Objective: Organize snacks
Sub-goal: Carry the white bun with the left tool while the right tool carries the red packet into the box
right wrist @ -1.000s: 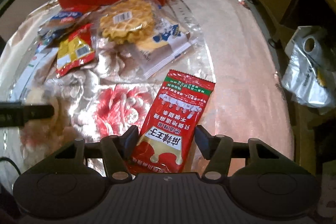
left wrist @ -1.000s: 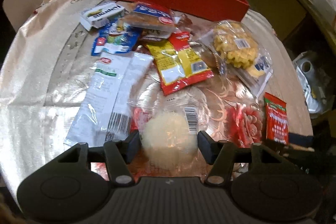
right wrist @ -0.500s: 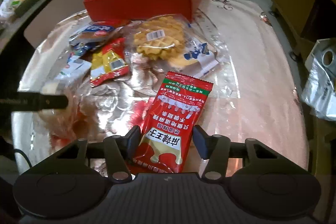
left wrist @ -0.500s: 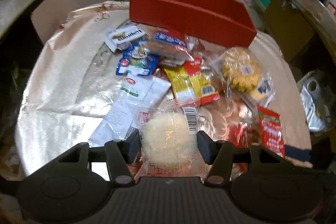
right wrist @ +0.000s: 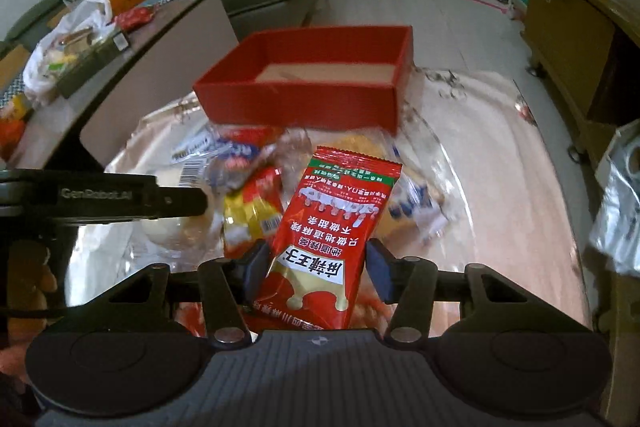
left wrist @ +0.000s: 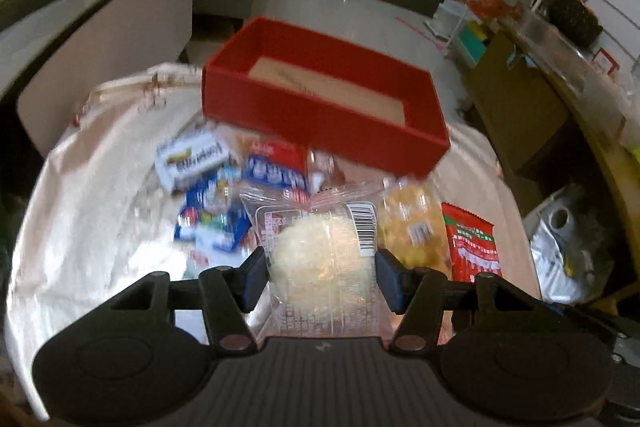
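My left gripper (left wrist: 320, 267) is shut on a clear packet with a pale round cake (left wrist: 320, 259) and holds it above the table. My right gripper (right wrist: 316, 267) is shut on a red snack packet (right wrist: 332, 227), also lifted; the packet shows in the left wrist view (left wrist: 472, 247) too. The open red box (left wrist: 320, 107) stands at the table's far edge, ahead of both grippers (right wrist: 312, 83), with only a brown base visible inside. The left gripper's finger (right wrist: 120, 201) shows at the left of the right wrist view.
Loose snacks lie on the shiny cloth (left wrist: 92, 207) before the box: a white box (left wrist: 192, 159), blue packets (left wrist: 212, 223), a waffle packet (left wrist: 412, 227), a yellow-red packet (right wrist: 252, 215). A plastic bag (left wrist: 560, 251) sits off the table's right side. A counter (right wrist: 80, 39) stands left.
Both grippers have risen from the table with their packets and tipped up toward the red box, whose inside is now visible. The snacks on the cloth stayed put.
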Demonstrator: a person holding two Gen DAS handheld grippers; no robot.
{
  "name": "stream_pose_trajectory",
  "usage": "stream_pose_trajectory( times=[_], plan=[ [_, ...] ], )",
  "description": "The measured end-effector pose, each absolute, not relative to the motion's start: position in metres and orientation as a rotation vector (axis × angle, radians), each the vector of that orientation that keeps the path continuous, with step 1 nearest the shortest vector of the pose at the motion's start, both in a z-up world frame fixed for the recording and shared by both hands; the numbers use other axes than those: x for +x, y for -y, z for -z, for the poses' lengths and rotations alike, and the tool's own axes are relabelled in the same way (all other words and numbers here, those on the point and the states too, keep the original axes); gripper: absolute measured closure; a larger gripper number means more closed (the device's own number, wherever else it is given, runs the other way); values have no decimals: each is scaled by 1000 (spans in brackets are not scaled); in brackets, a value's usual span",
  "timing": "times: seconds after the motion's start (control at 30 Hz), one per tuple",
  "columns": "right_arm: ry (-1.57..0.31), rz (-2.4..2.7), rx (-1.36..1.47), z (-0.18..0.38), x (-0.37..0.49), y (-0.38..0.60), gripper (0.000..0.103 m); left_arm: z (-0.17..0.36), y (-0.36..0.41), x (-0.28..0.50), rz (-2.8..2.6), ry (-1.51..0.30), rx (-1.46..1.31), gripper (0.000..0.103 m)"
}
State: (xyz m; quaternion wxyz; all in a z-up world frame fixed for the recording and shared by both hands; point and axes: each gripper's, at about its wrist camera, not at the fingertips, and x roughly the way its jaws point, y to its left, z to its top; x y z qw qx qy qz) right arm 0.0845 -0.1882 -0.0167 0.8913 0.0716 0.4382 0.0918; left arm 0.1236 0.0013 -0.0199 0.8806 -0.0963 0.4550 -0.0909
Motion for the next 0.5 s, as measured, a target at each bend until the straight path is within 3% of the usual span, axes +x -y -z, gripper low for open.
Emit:
stream_pose_trajectory(
  times=[0.5],
  plan=[
    [-834,-167,142,-3,167,190,43,-1,7,202,174,-860,-212,53]
  ],
)
